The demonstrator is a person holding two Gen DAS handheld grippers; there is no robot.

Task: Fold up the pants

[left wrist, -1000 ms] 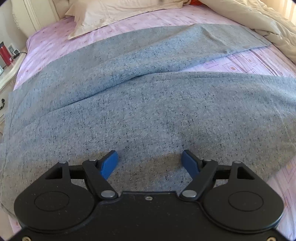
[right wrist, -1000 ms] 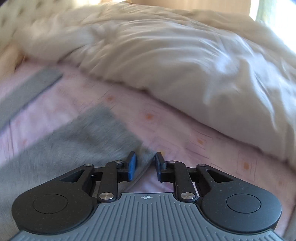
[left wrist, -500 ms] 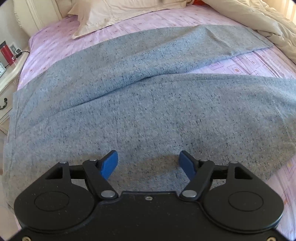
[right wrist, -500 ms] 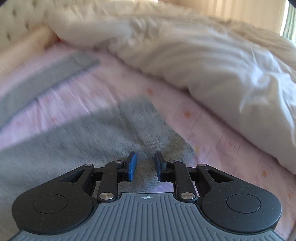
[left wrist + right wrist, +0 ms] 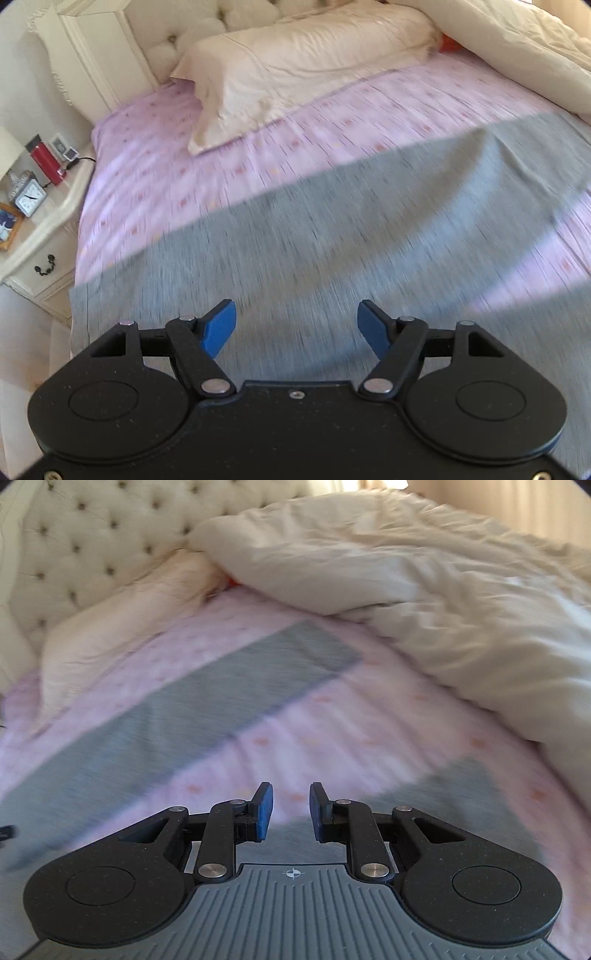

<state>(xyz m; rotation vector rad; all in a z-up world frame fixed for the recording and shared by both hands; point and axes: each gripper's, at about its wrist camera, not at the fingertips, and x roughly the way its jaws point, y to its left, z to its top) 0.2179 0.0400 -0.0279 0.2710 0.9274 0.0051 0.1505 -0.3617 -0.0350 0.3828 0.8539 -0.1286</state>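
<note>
Grey speckled pants (image 5: 332, 251) lie spread flat across a pink patterned sheet (image 5: 332, 122). My left gripper (image 5: 296, 326) hovers over the upper part of the pants, open wide with nothing between its blue pads (image 5: 219, 328). In the right wrist view the far leg (image 5: 192, 716) runs diagonally up to its hem. The near leg's end (image 5: 461, 801) lies at the lower right. My right gripper (image 5: 290, 808) hangs above the sheet between the two legs. Its jaws stand a narrow gap apart and hold nothing. Both views are motion-blurred.
A cream pillow (image 5: 295, 70) lies at the head of the bed against a tufted headboard (image 5: 81, 546). A bunched cream duvet (image 5: 443, 602) covers the right side. A white nightstand (image 5: 40, 229) with a red bottle (image 5: 46, 162) and a clock (image 5: 29, 197) stands left of the bed.
Both grippers rose and swung toward the head of the bed. The right one left the near leg's hem and now looks at the far leg. The left jaws narrowed slightly.
</note>
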